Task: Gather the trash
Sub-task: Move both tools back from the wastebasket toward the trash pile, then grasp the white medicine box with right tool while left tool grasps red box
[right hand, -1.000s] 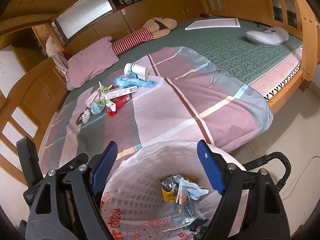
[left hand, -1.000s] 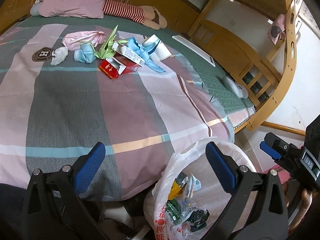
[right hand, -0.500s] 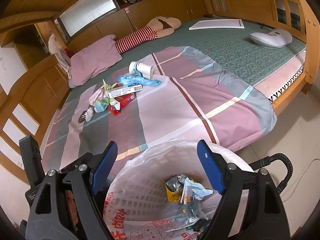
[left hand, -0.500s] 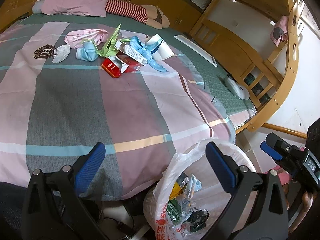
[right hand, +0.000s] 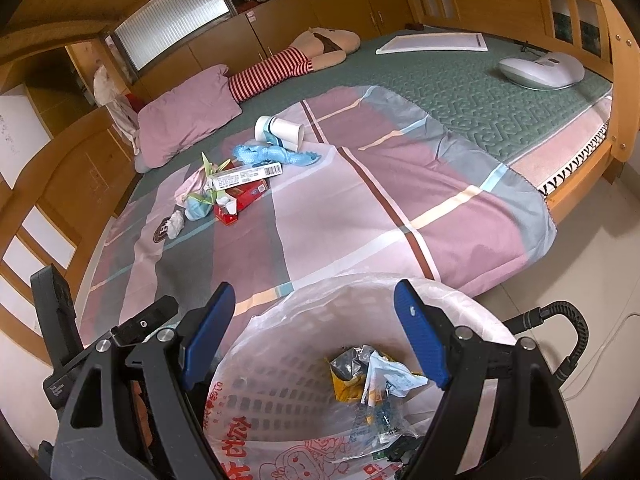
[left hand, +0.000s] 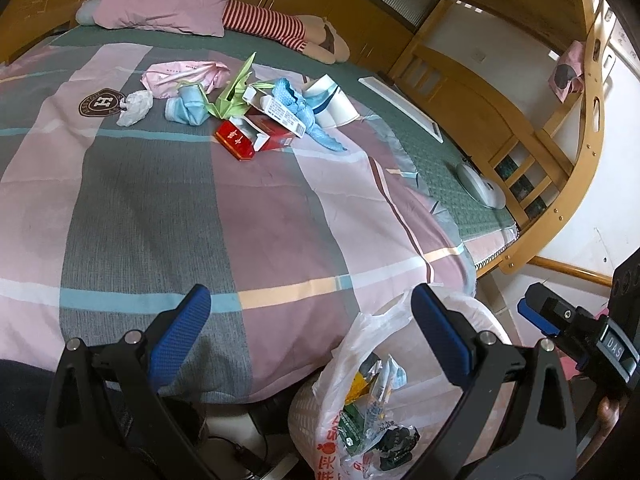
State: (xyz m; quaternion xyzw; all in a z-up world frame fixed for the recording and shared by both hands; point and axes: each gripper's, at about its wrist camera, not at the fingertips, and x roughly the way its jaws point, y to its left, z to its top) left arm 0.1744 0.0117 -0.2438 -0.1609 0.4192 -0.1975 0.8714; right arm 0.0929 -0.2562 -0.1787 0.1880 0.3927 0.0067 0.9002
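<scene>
From the left wrist, our left gripper (left hand: 308, 332) gapes empty near the bed edge; the litter pile (left hand: 256, 112) lies well across the quilt (left hand: 168, 216). A long reach could scatter it.

From the right wrist, our right gripper (right hand: 314, 334), wide and empty, hangs over the lined bin (right hand: 320, 384); snagging its loose bag could tip it.

The bin bag (right hand: 280, 432) is cut off by the bottom edge, and the print on the white carton (right hand: 246, 174) is too small to read.
</scene>
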